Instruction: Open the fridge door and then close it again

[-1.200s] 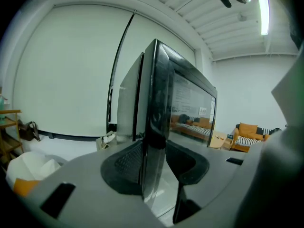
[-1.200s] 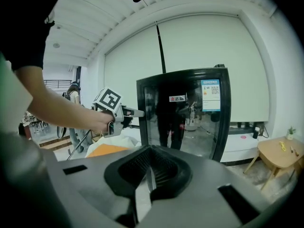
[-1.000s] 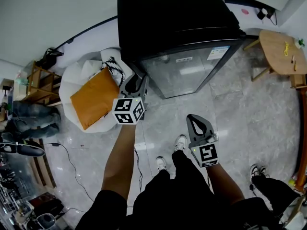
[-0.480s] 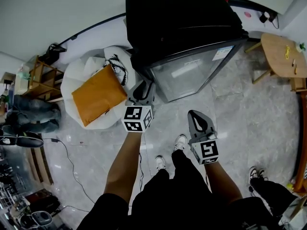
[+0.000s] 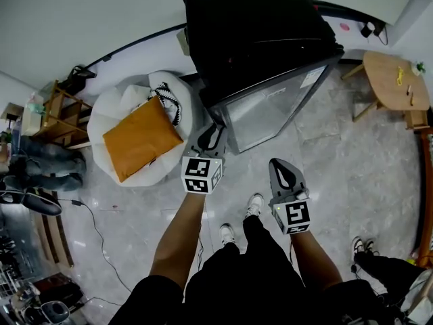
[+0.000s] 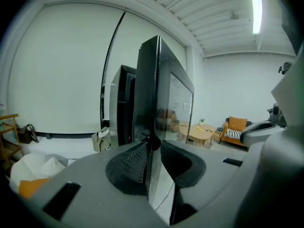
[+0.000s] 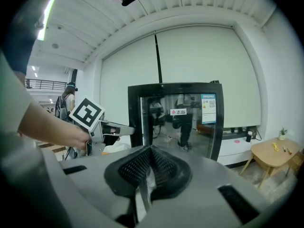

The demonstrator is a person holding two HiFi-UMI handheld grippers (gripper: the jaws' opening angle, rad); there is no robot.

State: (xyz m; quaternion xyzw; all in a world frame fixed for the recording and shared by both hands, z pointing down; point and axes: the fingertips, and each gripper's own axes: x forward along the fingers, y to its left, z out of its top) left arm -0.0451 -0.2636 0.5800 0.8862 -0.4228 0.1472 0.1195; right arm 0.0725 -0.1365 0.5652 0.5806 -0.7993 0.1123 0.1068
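- We see the fridge (image 5: 260,32) standing at 12 o'clock in the head view. Its glass fridge door (image 5: 270,103) faces us and slants from the near left corner out toward 2 o'clock.
- The left gripper (image 5: 211,137) is the nearer hand. Its tips sit right at the door's left upright edge, and the door face runs off from them toward 2 o'clock.
- In the left gripper view that edge (image 6: 151,94) stands straight up at 12 o'clock, edge-on between the jaws. The jaws are closing around it, with a thin gap showing on the right-hand side, so we judge the clamp not yet firm.
- In that same view the fridge body sits just to 10 o'clock of the edge, with a dark slit between them. We take this to mean the door is slightly ajar, though we cannot be certain.
- The right gripper (image 5: 283,173) hangs at 4 o'clock of the left one, well short of the door. Its jaws are pressed together on nothing, and the door glass fills its own view at 12 o'clock.
- We judge the hinge to lie on the far 2 o'clock side, so the coming pull should bring the gripped edge back toward 6 o'clock, along an arc about that side.
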